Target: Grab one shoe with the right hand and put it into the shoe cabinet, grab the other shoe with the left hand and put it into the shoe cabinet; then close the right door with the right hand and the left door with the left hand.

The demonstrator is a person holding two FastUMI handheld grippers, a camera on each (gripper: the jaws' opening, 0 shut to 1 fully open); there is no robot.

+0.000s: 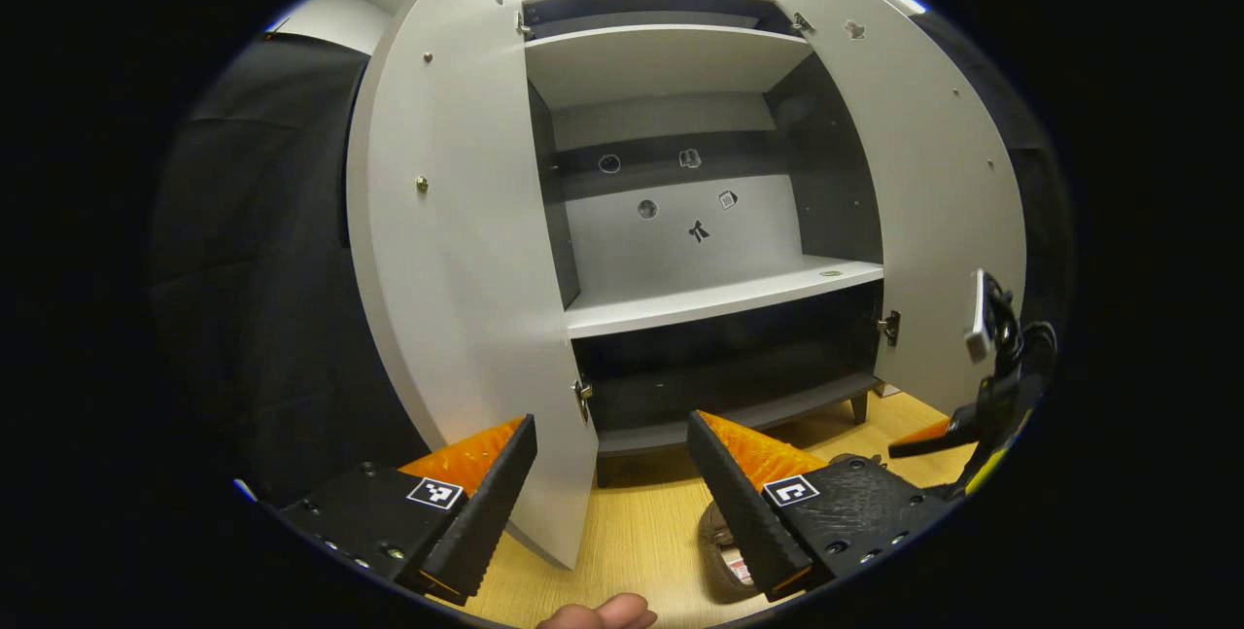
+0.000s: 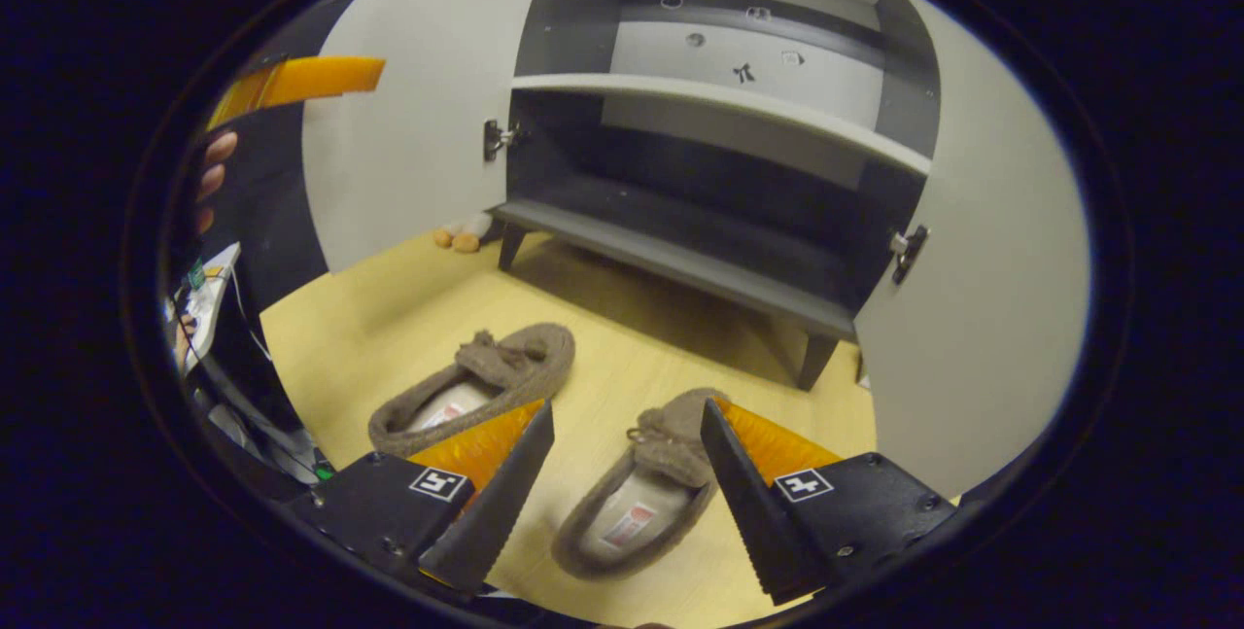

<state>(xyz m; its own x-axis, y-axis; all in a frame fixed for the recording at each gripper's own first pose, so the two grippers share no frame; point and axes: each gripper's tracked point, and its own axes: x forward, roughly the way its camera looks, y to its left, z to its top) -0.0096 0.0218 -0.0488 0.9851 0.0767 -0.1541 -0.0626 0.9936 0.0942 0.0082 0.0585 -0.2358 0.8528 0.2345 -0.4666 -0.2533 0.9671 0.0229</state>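
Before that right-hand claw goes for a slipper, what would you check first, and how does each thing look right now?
1. Right gripper open: ok, jaws wide apart.
2. Near slipper lined up between its fingers: ok.
3. Other slipper out of the way: ok, it lies apart on the floor.
4. Both cabinet doors open: ok, left door and right door swung wide.
5. Bottom shelf free for shoes: ok.
6. Left gripper holding nothing: ok, open.
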